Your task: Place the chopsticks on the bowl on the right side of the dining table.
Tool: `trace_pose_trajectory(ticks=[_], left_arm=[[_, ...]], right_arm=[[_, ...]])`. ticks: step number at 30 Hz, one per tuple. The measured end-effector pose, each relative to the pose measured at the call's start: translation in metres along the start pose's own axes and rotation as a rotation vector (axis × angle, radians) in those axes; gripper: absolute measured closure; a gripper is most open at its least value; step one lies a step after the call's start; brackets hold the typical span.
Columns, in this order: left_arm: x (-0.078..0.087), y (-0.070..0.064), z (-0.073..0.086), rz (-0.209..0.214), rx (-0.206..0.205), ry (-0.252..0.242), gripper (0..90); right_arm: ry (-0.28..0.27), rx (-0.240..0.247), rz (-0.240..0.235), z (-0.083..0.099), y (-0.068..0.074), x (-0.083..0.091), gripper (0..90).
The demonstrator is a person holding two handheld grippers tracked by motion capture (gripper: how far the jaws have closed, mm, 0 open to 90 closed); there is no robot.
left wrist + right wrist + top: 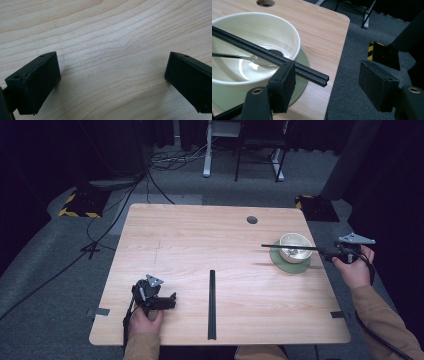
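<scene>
Right now the right gripper (329, 85), jaws apart, leaves the black rod (272, 58) merely resting across the bowl (249, 45), so it could roll off; the left gripper (112, 82) gapes empty over the tabletop (112, 37).

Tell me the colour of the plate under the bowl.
Pale green; the plate under the white bowl shows best in the right gripper view.

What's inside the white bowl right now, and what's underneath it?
Inside the white bowl lies a metal spoon; the black rod crosses over the rim and hides part of it. Underneath sits a green plate, its middle covered by the bowl.
</scene>
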State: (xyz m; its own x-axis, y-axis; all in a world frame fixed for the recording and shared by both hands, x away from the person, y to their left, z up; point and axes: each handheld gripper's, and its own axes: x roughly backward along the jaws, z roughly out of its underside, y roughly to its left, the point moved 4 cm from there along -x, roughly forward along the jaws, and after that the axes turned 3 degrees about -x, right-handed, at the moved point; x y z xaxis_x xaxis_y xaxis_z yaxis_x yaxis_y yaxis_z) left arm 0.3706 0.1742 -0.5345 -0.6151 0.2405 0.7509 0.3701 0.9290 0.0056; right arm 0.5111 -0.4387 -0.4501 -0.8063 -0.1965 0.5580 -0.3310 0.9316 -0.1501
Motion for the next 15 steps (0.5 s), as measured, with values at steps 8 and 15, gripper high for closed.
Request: trace_pose_trajectory(ticks=[8,15], left_arm=[[0.000,0.000,0.000,0.000,0.000,0.000,0.3],[0.000,0.000,0.000,0.000,0.001,0.000,0.3]], right_arm=[[-0.038,-0.010,-0.054,-0.011,0.006,0.025,30.4],[-0.063,-0.015,-0.144,-0.024,0.023,0.049,29.7]])
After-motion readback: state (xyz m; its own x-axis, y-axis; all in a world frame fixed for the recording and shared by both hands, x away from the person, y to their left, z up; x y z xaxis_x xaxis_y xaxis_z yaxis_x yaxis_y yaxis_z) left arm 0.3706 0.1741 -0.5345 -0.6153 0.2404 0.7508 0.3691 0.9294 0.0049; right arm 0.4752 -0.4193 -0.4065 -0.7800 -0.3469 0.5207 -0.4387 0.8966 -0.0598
